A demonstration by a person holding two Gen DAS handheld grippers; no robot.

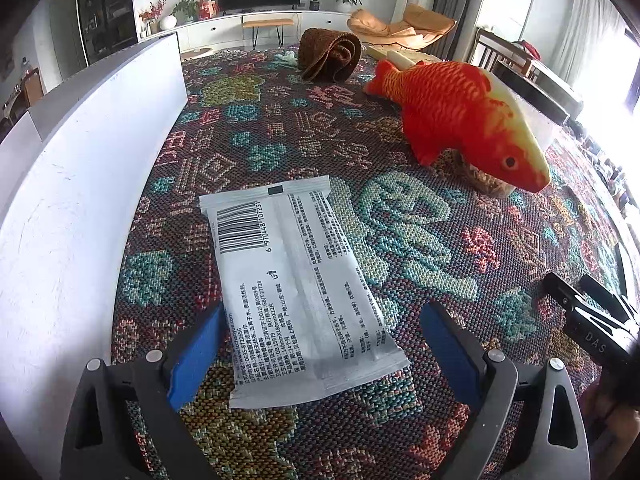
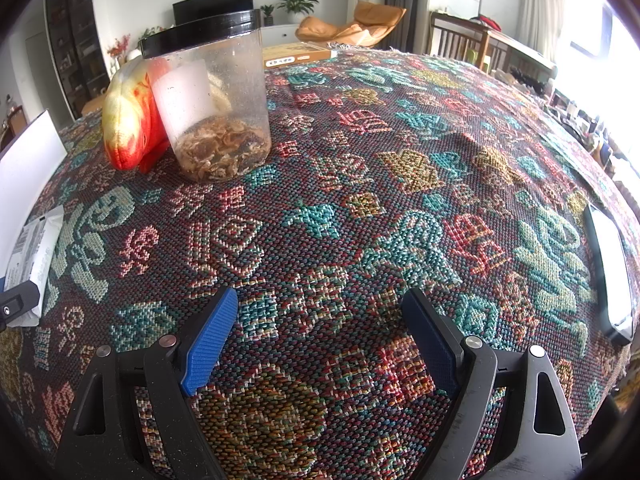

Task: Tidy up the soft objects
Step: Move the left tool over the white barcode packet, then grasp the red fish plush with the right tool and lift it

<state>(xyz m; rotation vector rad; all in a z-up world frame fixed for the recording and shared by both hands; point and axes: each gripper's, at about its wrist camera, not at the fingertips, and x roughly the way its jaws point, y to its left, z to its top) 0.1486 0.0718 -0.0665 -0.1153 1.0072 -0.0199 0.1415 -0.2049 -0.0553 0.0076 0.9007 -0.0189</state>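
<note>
A white wet-wipes pack [image 1: 298, 288] lies flat on the patterned tablecloth [image 1: 280, 128], barcode side up. My left gripper [image 1: 320, 344] is open, its blue pads on either side of the pack's near end, not closed on it. A red-orange plush fish [image 1: 460, 112] leans on a clear jar at the right. A rolled brown cloth [image 1: 328, 54] lies at the far side. My right gripper [image 2: 320, 340] is open and empty over bare tablecloth. The right wrist view shows the fish [image 2: 128, 124] behind the jar [image 2: 208, 100] and the pack's edge [image 2: 32, 256] at far left.
A white box wall [image 1: 80, 184] stands along the left of the pack. The clear jar with a black lid holds dried pieces. A flat yellow box [image 2: 300, 54] lies at the far edge. A phone [image 2: 610, 272] lies at the right.
</note>
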